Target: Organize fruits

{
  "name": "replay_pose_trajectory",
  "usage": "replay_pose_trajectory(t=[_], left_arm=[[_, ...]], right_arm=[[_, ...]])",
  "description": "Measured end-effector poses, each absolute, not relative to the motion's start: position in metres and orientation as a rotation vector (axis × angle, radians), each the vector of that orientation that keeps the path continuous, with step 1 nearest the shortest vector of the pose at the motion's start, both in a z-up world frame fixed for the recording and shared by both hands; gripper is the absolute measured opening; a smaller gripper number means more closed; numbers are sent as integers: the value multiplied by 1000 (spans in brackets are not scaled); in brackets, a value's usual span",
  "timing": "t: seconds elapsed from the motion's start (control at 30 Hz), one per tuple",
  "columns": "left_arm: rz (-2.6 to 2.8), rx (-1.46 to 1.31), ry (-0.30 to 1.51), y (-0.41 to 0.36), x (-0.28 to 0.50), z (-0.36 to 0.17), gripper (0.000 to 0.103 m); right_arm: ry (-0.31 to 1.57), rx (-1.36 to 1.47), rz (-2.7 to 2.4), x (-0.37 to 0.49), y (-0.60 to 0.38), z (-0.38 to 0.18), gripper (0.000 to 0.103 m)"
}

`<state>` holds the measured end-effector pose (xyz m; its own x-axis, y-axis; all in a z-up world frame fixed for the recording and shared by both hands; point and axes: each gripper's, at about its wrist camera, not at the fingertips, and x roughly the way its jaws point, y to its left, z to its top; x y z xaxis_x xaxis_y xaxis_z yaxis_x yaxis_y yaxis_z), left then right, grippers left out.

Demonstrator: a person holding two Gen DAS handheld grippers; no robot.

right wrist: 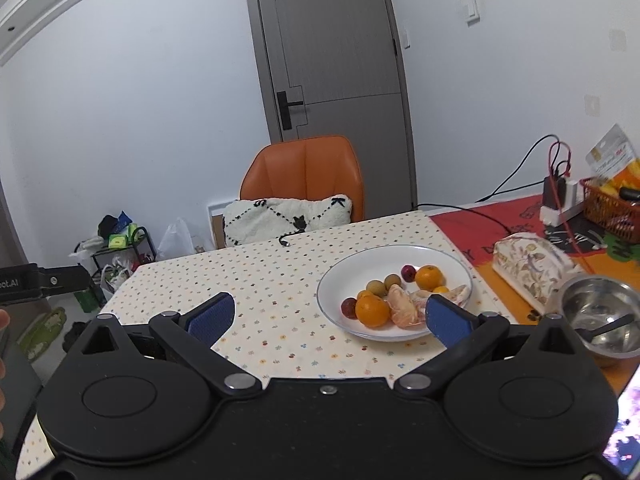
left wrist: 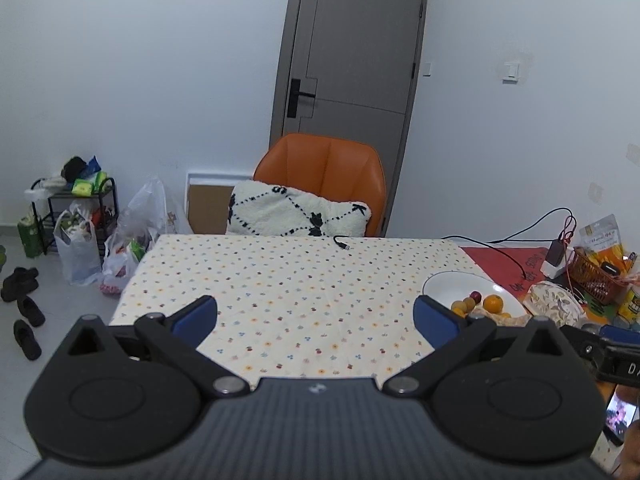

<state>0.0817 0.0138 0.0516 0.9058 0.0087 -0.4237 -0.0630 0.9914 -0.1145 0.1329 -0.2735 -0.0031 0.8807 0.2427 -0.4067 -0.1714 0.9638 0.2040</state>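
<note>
**Fruit all on white plate, both grippers wide and empty**

The fruit sits together on the white plate (right wrist: 448, 258) at the right side of the patterned tablecloth (right wrist: 280, 280): two oranges (right wrist: 373, 311), peeled citrus segments (right wrist: 402, 309), two small red fruits (right wrist: 349, 306), brownish round ones (right wrist: 376, 288). No fruit shows loose on the cloth. This fits either a plate already filled or a mixed pile waiting to be sorted out; the pictures do not settle which.

The right gripper (right wrist: 329, 316) hangs just short of the plate's near rim, jaws spread wide, nothing between them; its right finger overlaps the rim in view. The left gripper (left wrist: 316, 314) is also spread wide and empty, over bare cloth, the plate off to its right.

Risks, as judgement: round fruit likely rolls if nudged and could leave the shallow plate. Peeled segments are soft and may squash or tear under a hard pinch. A low finger could catch the rim and tip or slide the plate. The steel bowl (right wrist: 600, 316) and tissue box (right wrist: 528, 268) stand near on the right, so a wide swing could knock them.
</note>
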Motion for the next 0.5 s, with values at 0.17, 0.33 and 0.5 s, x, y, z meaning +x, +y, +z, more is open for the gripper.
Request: replay_pose_trajectory(t=[0.17, 0.33, 0.5], left_arm=[[49, -103, 453, 13, 69, 53, 103], [57, -105, 469, 16, 55, 48, 103], [60, -49, 473, 14, 49, 46, 103]], right_arm=[[480, 142, 202, 126, -275, 0, 103], [469, 134, 199, 114, -278, 0, 103], [471, 132, 189, 103, -279, 0, 103]])
